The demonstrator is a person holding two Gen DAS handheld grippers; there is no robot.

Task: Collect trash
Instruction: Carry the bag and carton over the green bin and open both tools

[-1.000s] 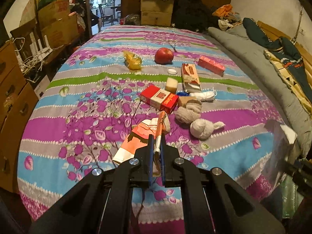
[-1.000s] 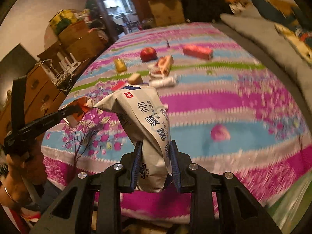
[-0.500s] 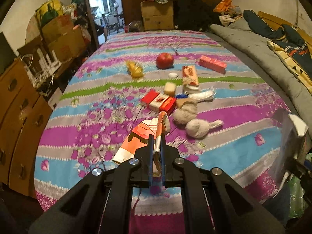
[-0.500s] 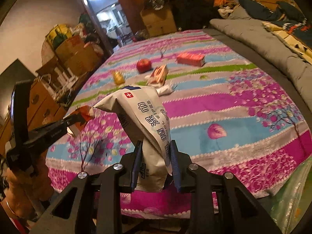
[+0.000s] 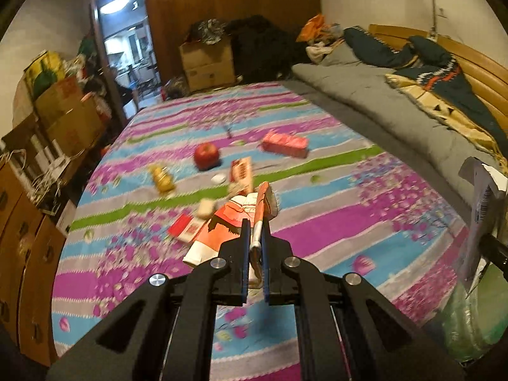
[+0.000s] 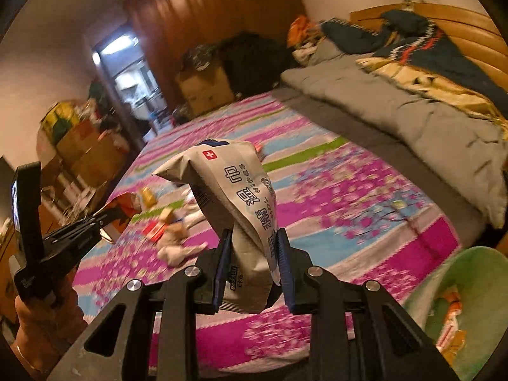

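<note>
1 floral bedspread, cardboard boxes, doorway

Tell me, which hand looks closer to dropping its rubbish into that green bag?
Probably right: the right gripper, holding the wipes pack, has the green bag beside it.

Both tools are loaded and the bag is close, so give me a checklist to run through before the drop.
1. Right tool shut on the wipes pack: ok.
2. Left tool shut on the orange wrapper: ok.
3. Green bag mouth open, some trash already inside: ok.
4. Wipes pack over the bag mouth: not ok, the bag sits off to the right.
5. Room left in the bag: cannot tell.
6. Bed cleared of trash: not ok, boxes and wrappers remain.
</note>
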